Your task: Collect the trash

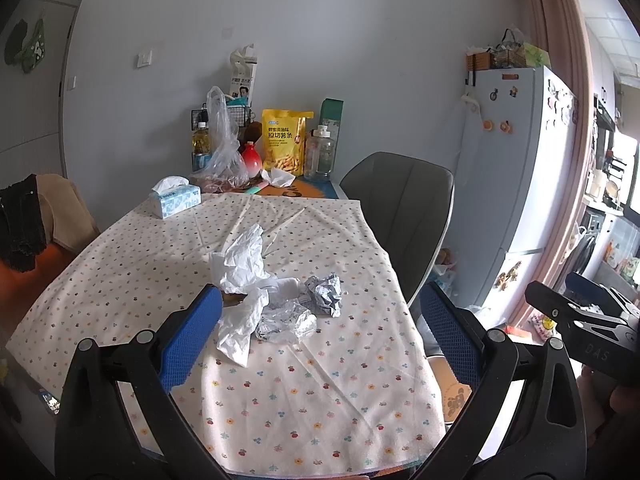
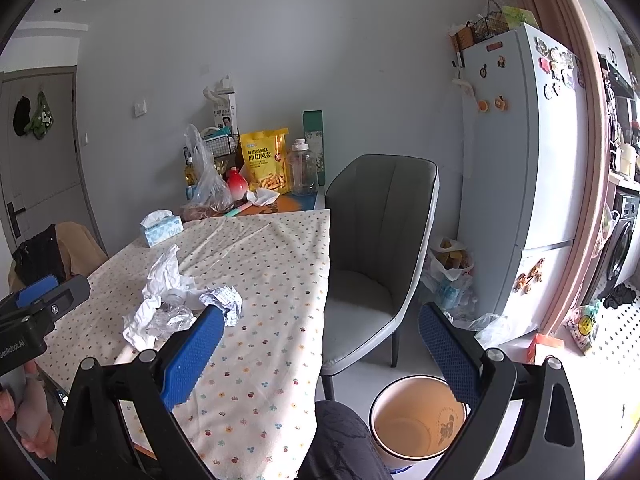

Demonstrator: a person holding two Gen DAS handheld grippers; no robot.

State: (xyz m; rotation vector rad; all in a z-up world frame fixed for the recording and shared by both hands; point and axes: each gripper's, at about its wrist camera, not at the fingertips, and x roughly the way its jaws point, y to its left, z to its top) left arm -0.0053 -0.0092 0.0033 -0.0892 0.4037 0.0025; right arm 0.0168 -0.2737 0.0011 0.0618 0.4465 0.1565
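Observation:
A pile of trash lies mid-table on the dotted tablecloth: crumpled white tissue, a printed paper ball and a crushed clear wrapper. The same tissue, paper ball and wrapper show in the right wrist view. My left gripper is open and empty, just short of the pile. My right gripper is open and empty, right of the pile, over the table edge. A round bin, empty inside, stands on the floor below the right gripper.
A grey chair stands at the table's right side, a white fridge beyond it. At the table's far end are a tissue box, a plastic bag, a yellow snack bag and bottles. Bags lie on the floor by the fridge.

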